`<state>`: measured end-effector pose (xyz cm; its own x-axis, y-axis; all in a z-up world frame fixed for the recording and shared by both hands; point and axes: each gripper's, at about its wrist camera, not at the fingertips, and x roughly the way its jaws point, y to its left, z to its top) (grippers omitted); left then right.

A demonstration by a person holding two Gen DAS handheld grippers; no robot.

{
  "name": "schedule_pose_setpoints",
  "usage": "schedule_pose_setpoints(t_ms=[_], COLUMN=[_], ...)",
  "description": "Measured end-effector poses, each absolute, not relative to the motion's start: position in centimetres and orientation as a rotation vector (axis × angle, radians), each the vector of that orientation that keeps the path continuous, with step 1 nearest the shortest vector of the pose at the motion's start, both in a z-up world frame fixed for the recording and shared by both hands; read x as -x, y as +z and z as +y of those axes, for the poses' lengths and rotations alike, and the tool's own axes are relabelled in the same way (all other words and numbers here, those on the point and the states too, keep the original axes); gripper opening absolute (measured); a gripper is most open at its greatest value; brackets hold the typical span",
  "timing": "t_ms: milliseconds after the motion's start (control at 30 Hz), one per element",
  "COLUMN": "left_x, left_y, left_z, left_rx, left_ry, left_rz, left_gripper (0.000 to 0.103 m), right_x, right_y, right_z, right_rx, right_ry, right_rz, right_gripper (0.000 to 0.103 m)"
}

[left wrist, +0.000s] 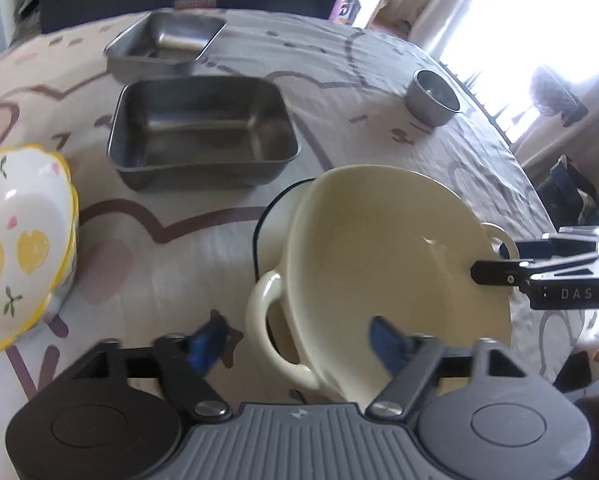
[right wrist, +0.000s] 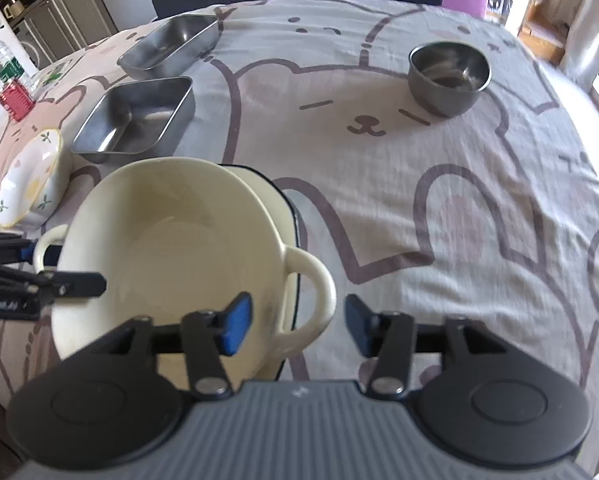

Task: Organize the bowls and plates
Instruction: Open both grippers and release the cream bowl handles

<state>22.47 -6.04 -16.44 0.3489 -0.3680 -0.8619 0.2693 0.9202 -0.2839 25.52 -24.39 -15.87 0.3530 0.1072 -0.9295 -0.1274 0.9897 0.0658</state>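
Note:
A cream two-handled bowl [left wrist: 383,264] [right wrist: 171,248] sits tilted in a dark-rimmed bowl [left wrist: 283,200] [right wrist: 287,216] beneath it. My left gripper [left wrist: 295,340] is open, its blue pads on either side of the bowl's near handle [left wrist: 267,324]. My right gripper [right wrist: 299,326] is open around the other handle [right wrist: 311,292]. Each gripper shows in the other view, the right one [left wrist: 495,264] and the left one [right wrist: 55,268], straddling the rim. A lemon-patterned bowl [left wrist: 23,240] [right wrist: 31,176] stands to the left.
Two steel rectangular trays stand behind, the near one [left wrist: 203,132] [right wrist: 135,120] and the far one [left wrist: 167,40] [right wrist: 171,44]. A small round steel bowl [left wrist: 433,96] [right wrist: 449,76] sits far right. The bear-print cloth [right wrist: 419,200] covers the round table. A red can [right wrist: 15,100] stands at the far left edge.

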Motion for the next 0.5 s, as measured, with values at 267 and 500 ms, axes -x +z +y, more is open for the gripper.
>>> schedule_pose_setpoints(t_ms=[267,500], left_x=[-21.6,-21.2], left_y=[-14.3,-10.9], left_z=[-4.8,-1.2], left_rx=[0.113,0.122], left_ry=[-0.398,-0.347], left_rz=[1.068,0.94], left_gripper=[0.103,0.103], right_x=[-24.5,-24.3], right_y=[-14.2,-11.3], right_z=[-24.5,-23.1], right_rx=[0.02,-0.011], right_ry=[0.134,0.105], right_rz=[1.11,0.974], right_gripper=[0.103,0.103])
